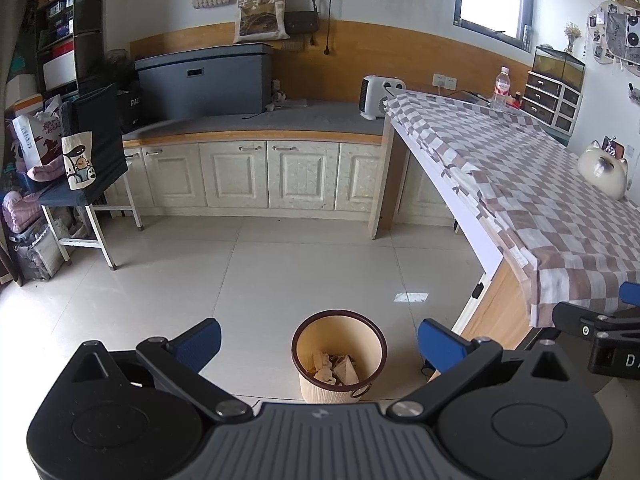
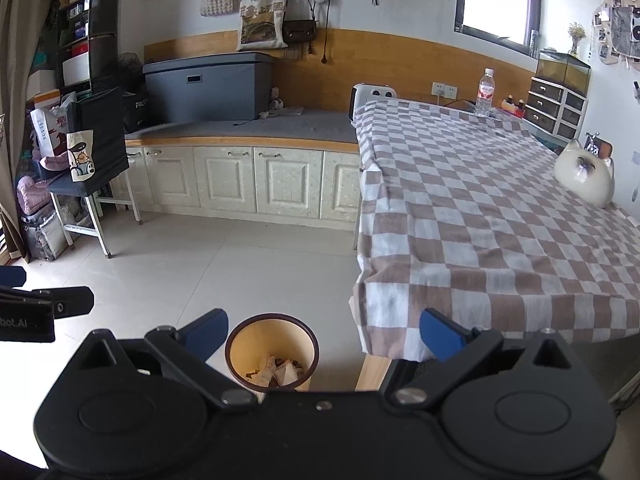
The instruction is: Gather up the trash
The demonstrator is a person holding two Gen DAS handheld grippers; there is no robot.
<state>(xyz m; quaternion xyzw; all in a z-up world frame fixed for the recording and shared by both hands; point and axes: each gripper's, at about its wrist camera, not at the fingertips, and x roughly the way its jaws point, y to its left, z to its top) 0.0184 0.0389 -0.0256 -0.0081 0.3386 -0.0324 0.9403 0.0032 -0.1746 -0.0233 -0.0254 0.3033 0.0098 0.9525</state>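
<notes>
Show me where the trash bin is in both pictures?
Left wrist view: the trash bin stands on the floor, bottom centre, between the open fingers.
Right wrist view: the trash bin is bottom, left of centre.
Shared landmark: the checkered tablecloth, to its right.

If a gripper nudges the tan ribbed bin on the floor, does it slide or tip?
The tan ribbed wastebasket with the dark rim probably slides: the tile floor looks smooth. It is likely light, holding only some crumpled paper. A push at the rim might tip it.
</notes>
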